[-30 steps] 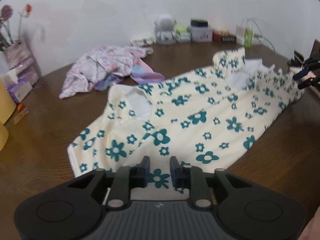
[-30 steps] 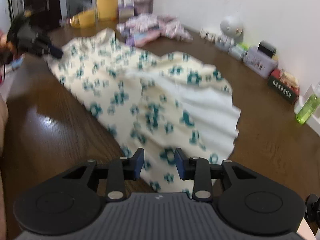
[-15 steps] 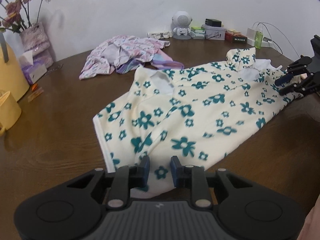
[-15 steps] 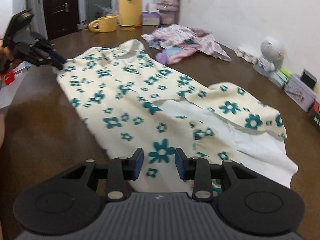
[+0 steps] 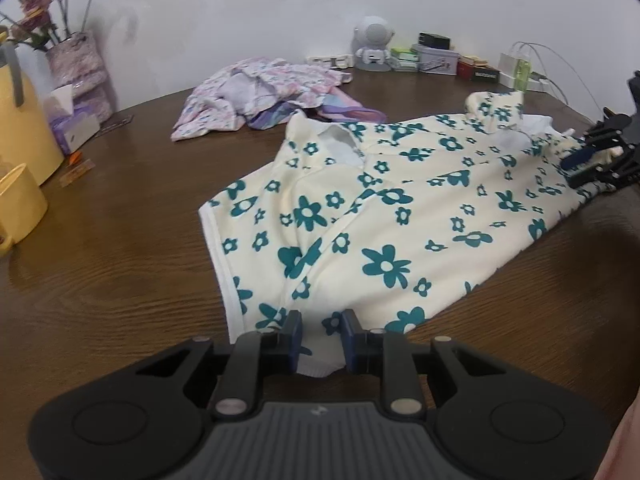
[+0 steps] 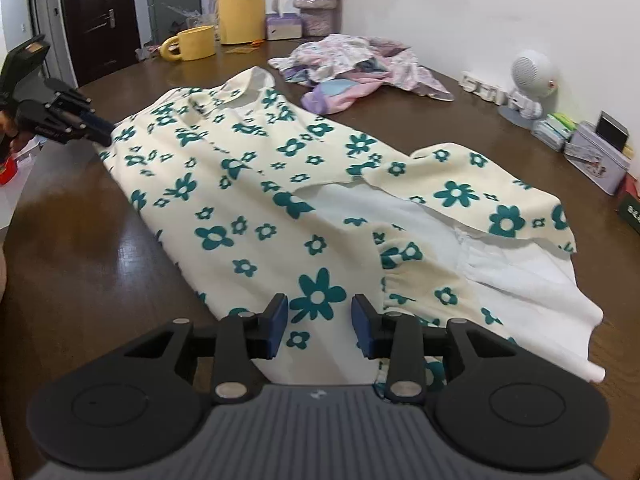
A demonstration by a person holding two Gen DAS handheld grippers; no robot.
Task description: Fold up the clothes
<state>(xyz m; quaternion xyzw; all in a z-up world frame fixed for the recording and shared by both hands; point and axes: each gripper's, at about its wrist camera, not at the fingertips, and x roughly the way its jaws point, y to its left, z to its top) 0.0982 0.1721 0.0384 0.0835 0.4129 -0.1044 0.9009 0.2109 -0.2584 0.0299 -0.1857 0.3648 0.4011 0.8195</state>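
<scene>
A cream dress with teal flowers [image 5: 400, 208] lies spread on the brown wooden table [image 5: 100, 272]; it also shows in the right wrist view [image 6: 256, 200], its white lining turned out at the right. My left gripper [image 5: 322, 338] is open, its jaws either side of the dress's white-edged near corner. It shows in the right wrist view [image 6: 94, 130] at the dress's far left end. My right gripper [image 6: 320, 326] is open wider, just over the dress's near edge. It shows in the left wrist view [image 5: 588, 160] at the far right end.
A crumpled pink and purple garment [image 5: 264, 96] lies at the back of the table. A yellow jug [image 6: 240, 0], yellow mug [image 6: 194, 42], tissue box [image 6: 284, 26] and flower vase [image 5: 76, 64] stand at one end. A small white robot figure [image 6: 528, 84], tins and boxes [image 6: 596, 156] line the wall.
The dress came down from being held up and now lies flat on the table. Both grippers lowered with it and the right jaws widened.
</scene>
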